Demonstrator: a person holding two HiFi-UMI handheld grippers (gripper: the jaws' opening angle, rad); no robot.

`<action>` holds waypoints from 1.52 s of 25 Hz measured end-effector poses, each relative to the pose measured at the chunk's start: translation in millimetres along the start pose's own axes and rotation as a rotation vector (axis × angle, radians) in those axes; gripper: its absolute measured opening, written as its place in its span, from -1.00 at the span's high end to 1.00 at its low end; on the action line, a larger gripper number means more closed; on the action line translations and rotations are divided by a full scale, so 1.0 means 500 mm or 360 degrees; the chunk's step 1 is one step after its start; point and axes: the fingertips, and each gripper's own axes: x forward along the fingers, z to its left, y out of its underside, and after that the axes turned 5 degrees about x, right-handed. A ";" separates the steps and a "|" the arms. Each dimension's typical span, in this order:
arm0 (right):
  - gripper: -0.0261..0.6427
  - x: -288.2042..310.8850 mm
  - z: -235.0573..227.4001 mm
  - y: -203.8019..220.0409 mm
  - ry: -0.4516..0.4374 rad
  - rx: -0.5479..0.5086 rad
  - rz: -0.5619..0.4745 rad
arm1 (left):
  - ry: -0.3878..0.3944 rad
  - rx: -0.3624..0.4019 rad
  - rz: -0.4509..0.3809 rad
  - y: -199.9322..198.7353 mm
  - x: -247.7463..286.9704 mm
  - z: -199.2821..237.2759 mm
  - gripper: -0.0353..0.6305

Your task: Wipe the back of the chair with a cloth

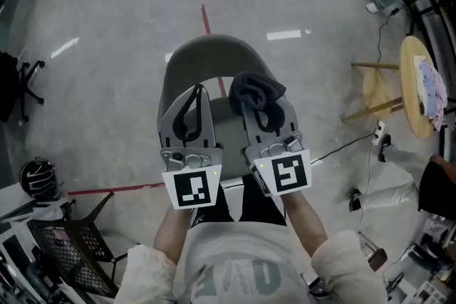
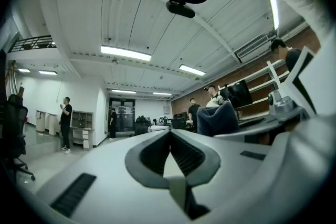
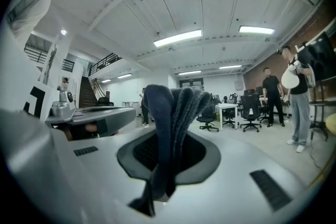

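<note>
The person's forearms reach forward side by side. Each ends in a marker cube, the left cube (image 1: 192, 189) just beside the right cube (image 1: 285, 173).

Past the cubes, the left gripper (image 2: 169, 134) has its jaws drawn together. Their tips meet, only a thin sliver of light shows between the ribbed pads, and nothing is caught there. The right gripper (image 3: 169, 136) is clamped on the dark blue-grey cloth (image 3: 170, 107). A folded strip runs down between its pads, and the rest bunches up past the fingertips and flops over them.

In the head view that bunch sits just ahead of the right gripper's tips. It is close beside the left gripper's tips but apart from them.

Under and beyond the cloth is the grey chair (image 1: 206, 57), its curved back arching past both grippers. From this angle the cloth overlaps the inner edge of the back, but whether it touches the chair cannot be told.

Farther out is the glossy grey floor (image 1: 107, 46), crossed by a red tape line (image 1: 206, 18). A black helmet (image 1: 35, 178) lies to the left, and a wooden stool (image 1: 410, 78) stands well off to the right.
</note>
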 end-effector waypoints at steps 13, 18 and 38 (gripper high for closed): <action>0.76 0.160 0.015 0.314 -0.0133 0.0064 0.0122 | -0.0162 0.0018 -0.0023 0.287 0.034 0.065 0.85; 0.76 0.185 0.016 0.347 -0.0146 0.0022 0.0116 | -0.0185 -0.0016 0.0006 0.342 0.029 0.068 0.85; 0.76 0.334 0.082 0.361 -0.0386 0.0098 0.0135 | -0.0287 0.0013 0.0059 0.403 0.015 0.101 0.85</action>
